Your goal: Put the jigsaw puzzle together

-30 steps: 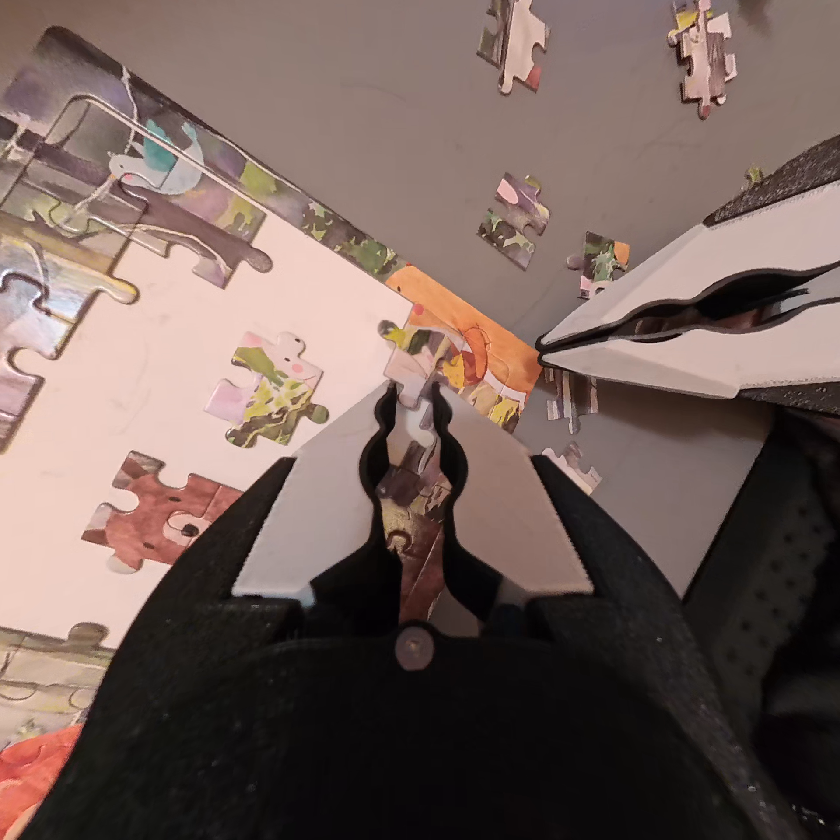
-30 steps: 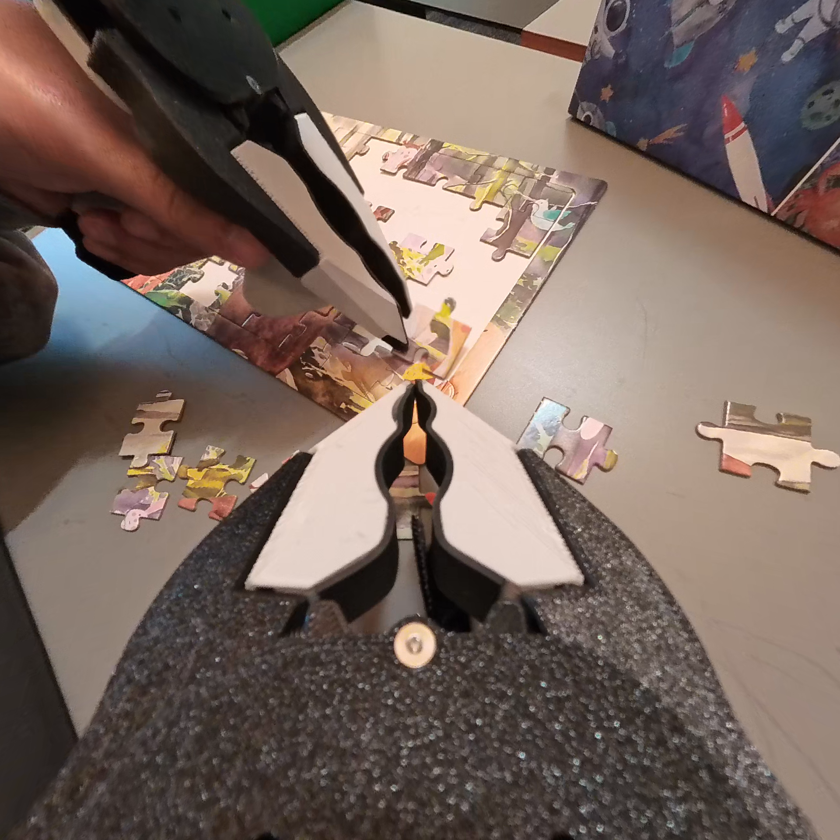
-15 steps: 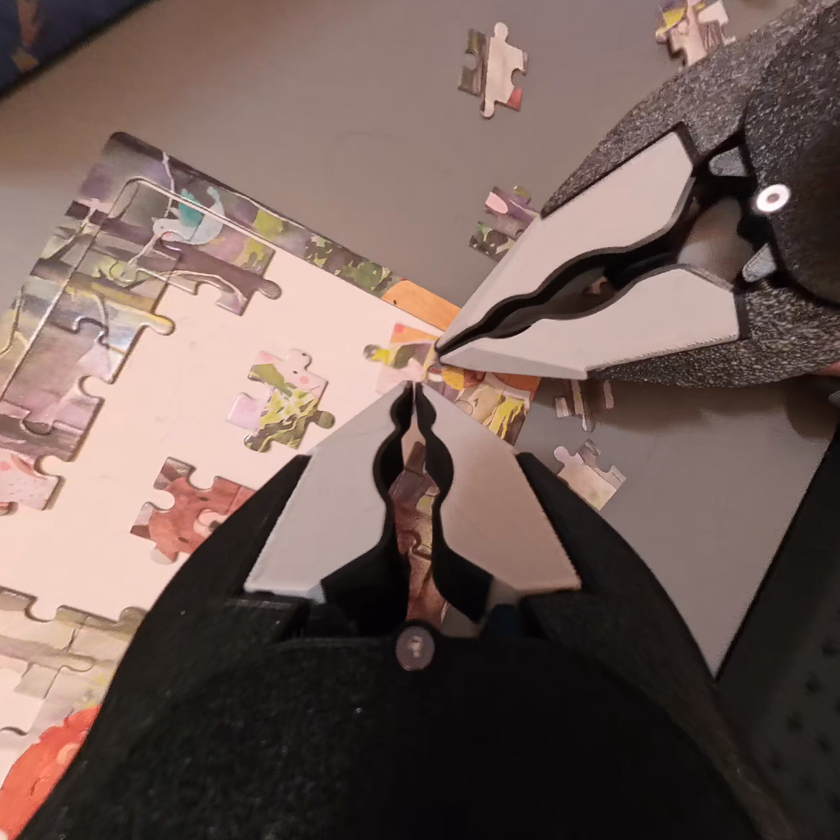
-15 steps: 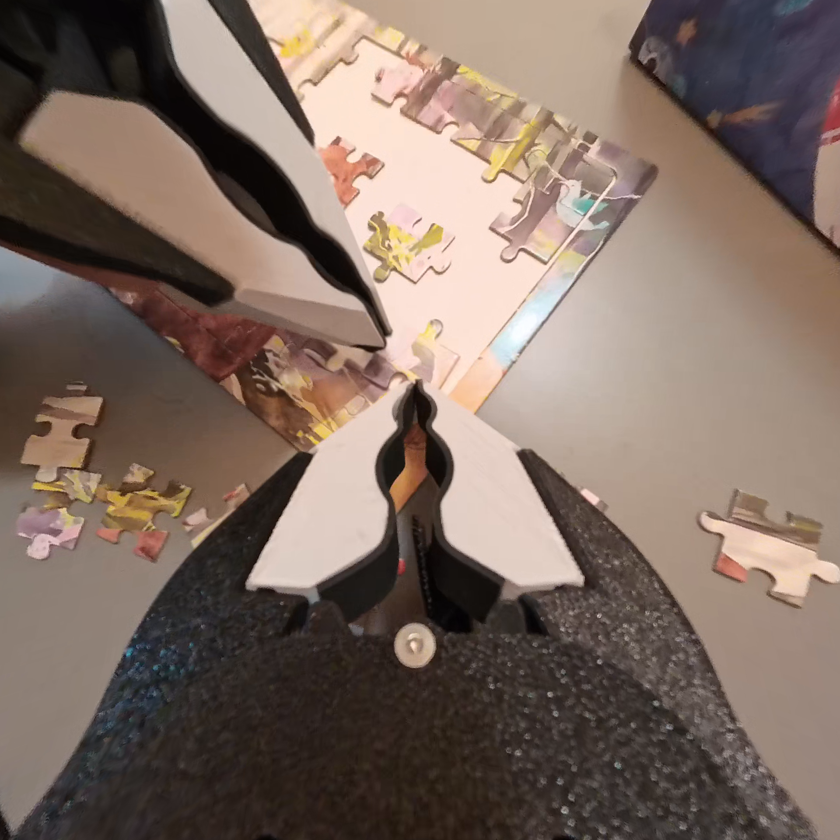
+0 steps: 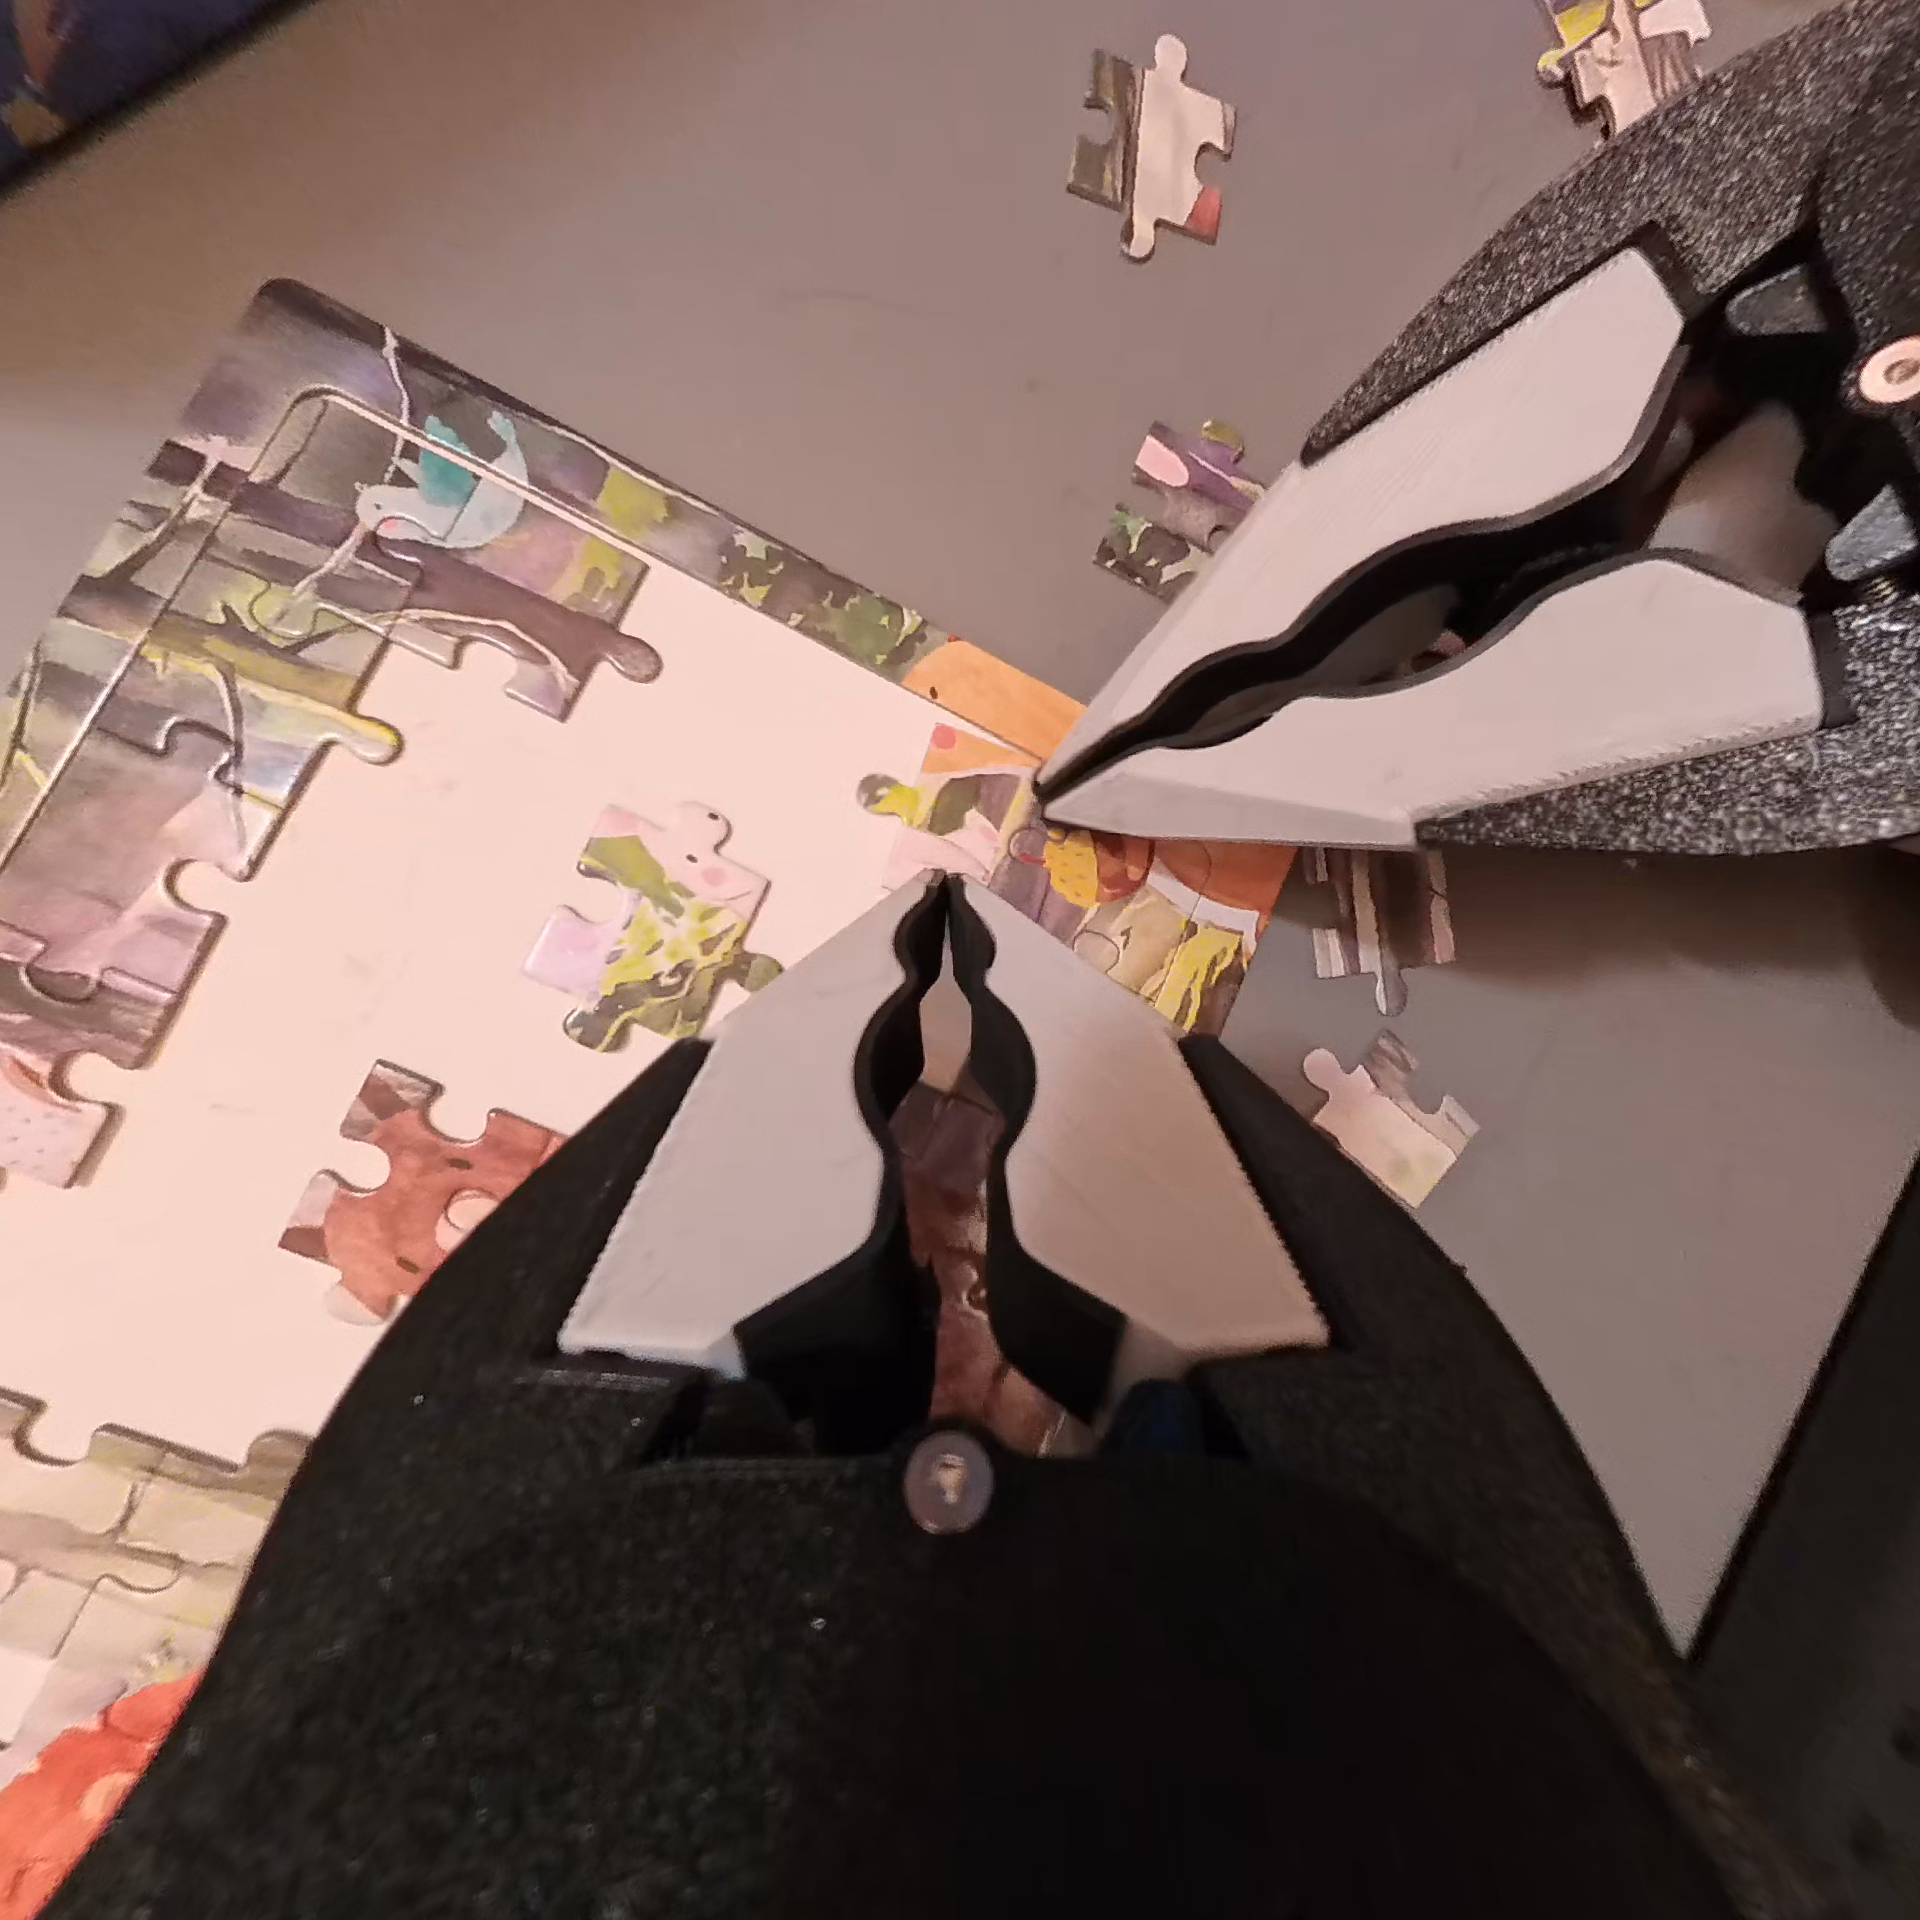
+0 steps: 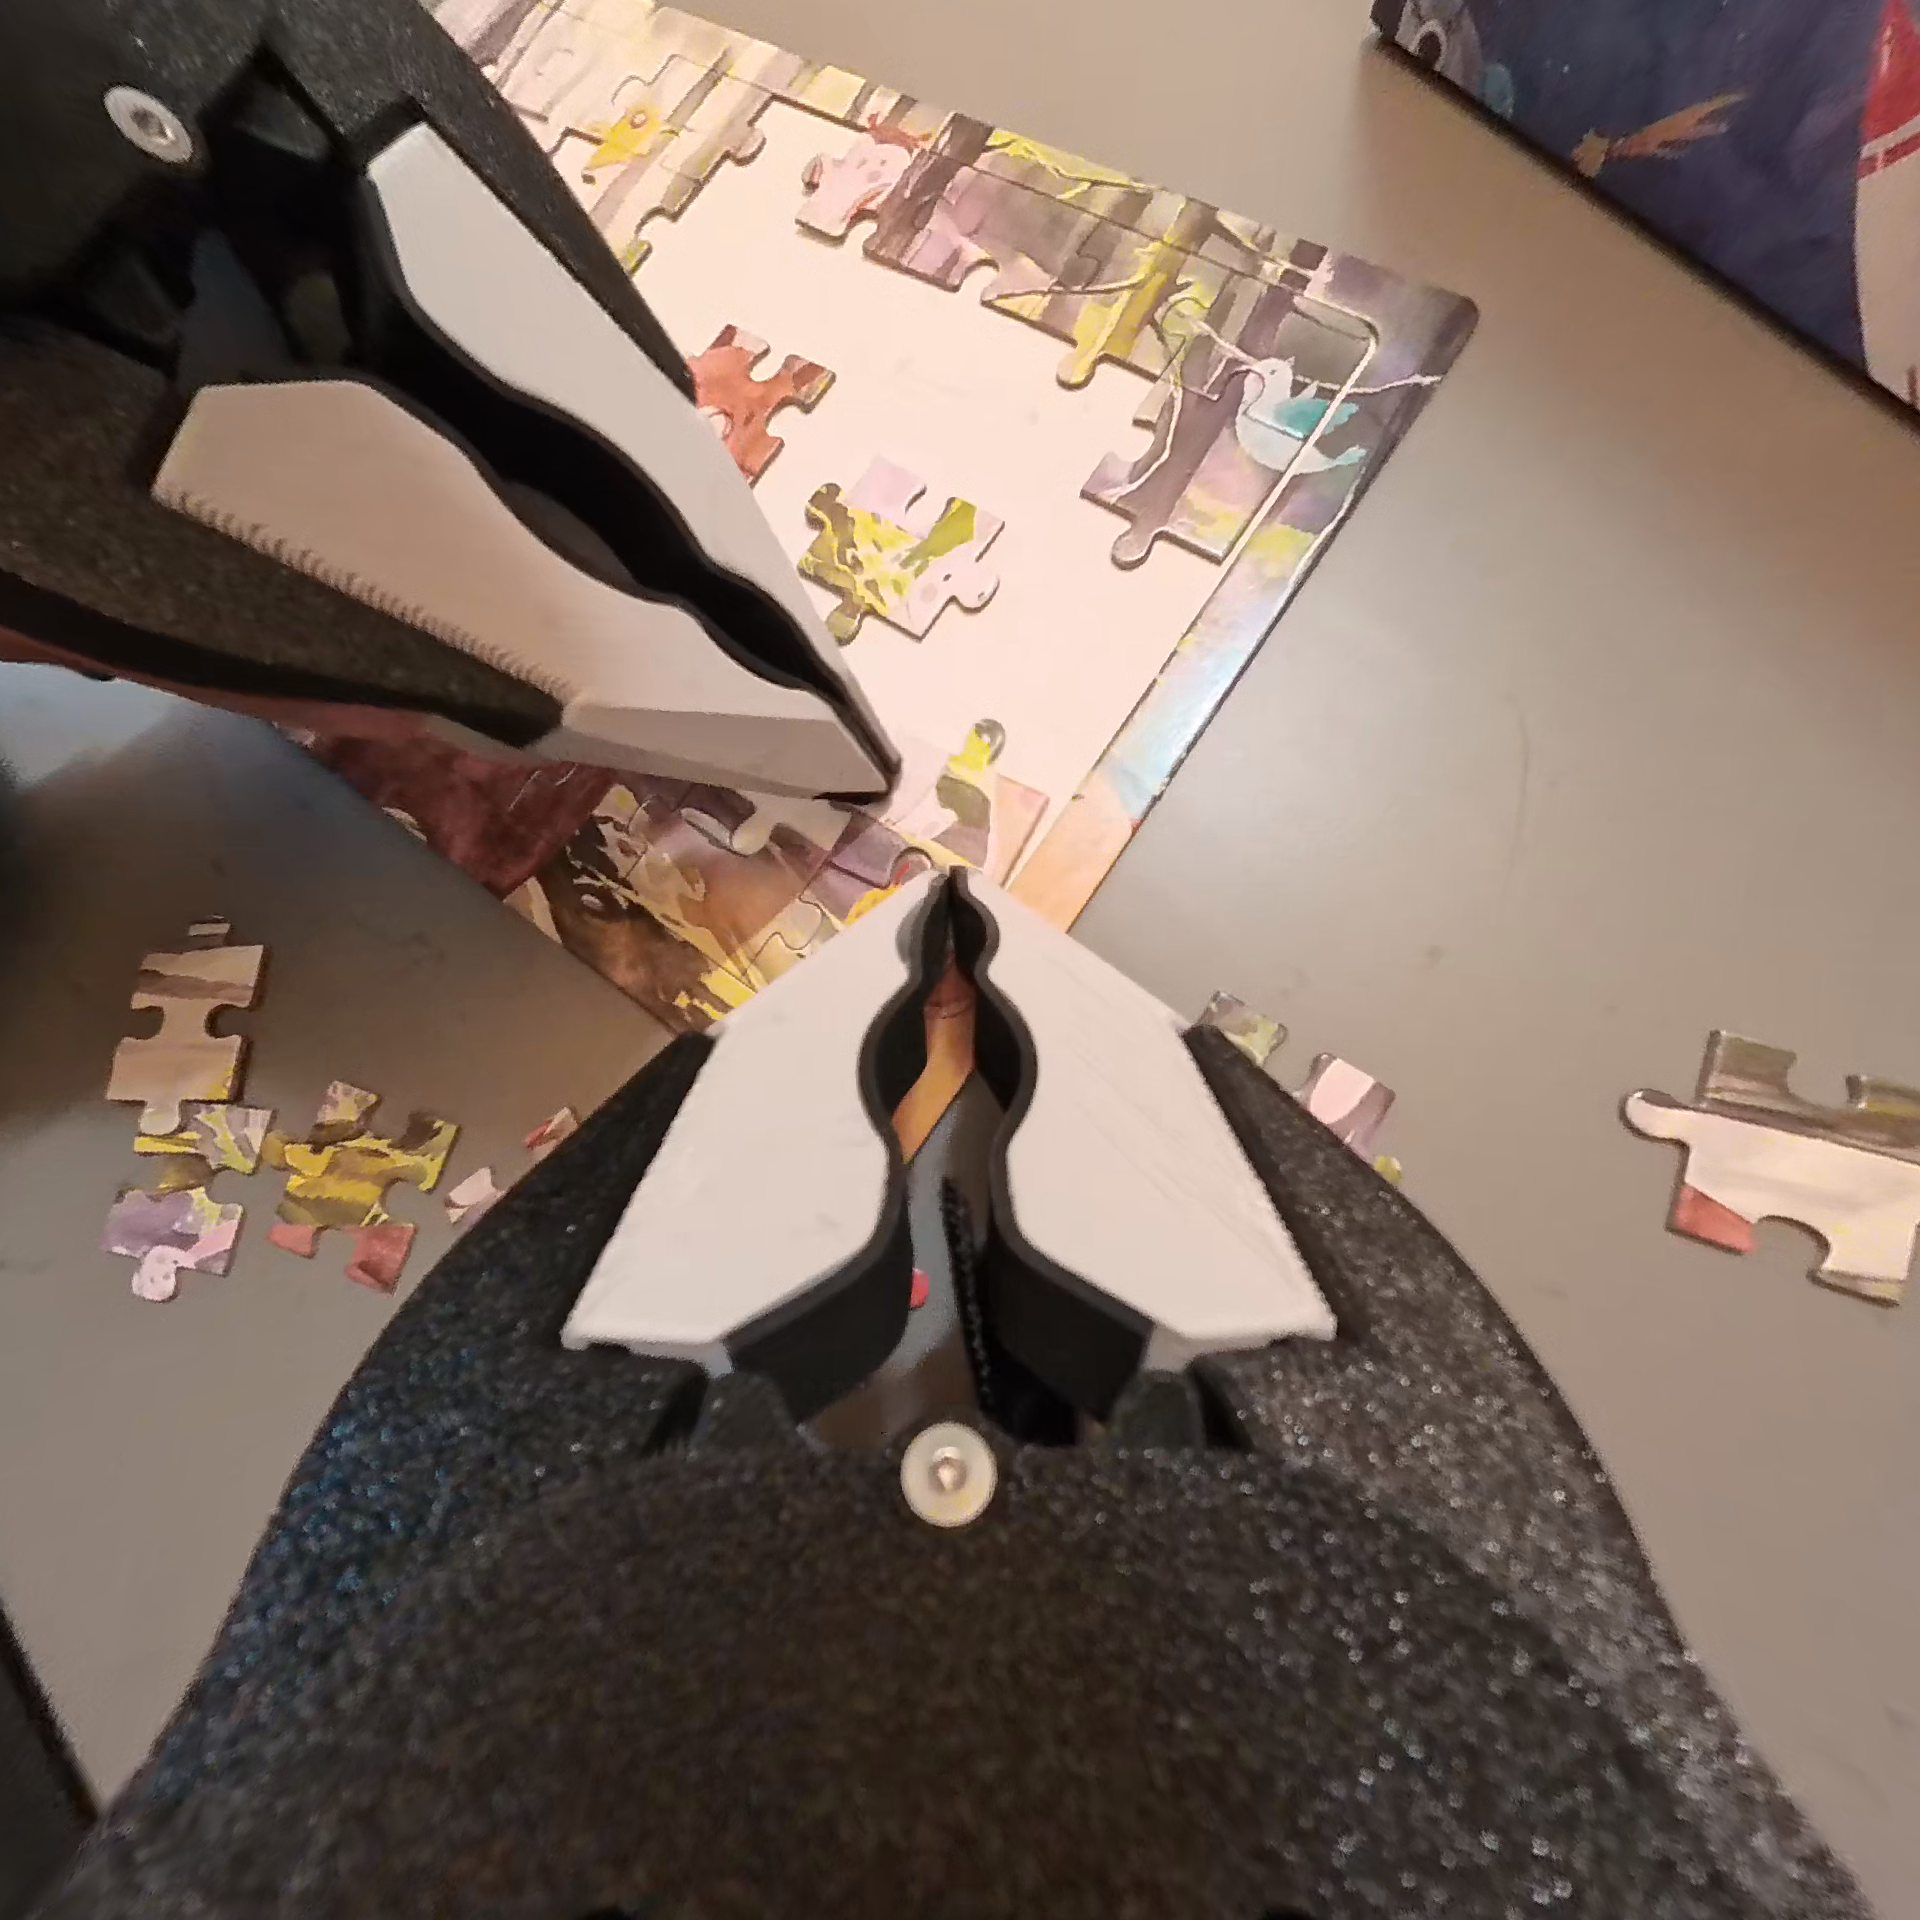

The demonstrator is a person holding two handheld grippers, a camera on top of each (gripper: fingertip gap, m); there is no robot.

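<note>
Grey tabletop (image 6: 1558,831) fills both views, with a dark blue patterned box (image 6: 1662,125) at its far edge. Puzzle tray (image 5: 790,582) lies flat on it, the largest thing in sight: its picture border is printed, and assembled runs of pieces follow 2 sides and the near corner, while the pale middle is mostly bare. By my judgement the job is well under way but far from done. 2 loose pieces sit unjoined on the bare field, a green-and-pink one (image 5: 655,945) and a brown one (image 5: 416,1195). More wait on the table outside the tray: a cluster of small ones (image 6: 270,1143) in the right wrist view, a big pale piece (image 6: 1787,1174) on the other side, others near the tray's corner. Corner piece (image 5: 961,821), yellow-green and pink with an orange edge, lies at the tray's near corner, and whether it is fully seated cannot be told. Left gripper (image 5: 945,883) has its jaws closed to a hairline, nothing held, tips at that piece's edge. Right gripper (image 5: 1044,805) is likewise pinched closed and empty, its tip resting on or just above the same piece from the other side. Pressing it home looks like the step in hand.
</note>
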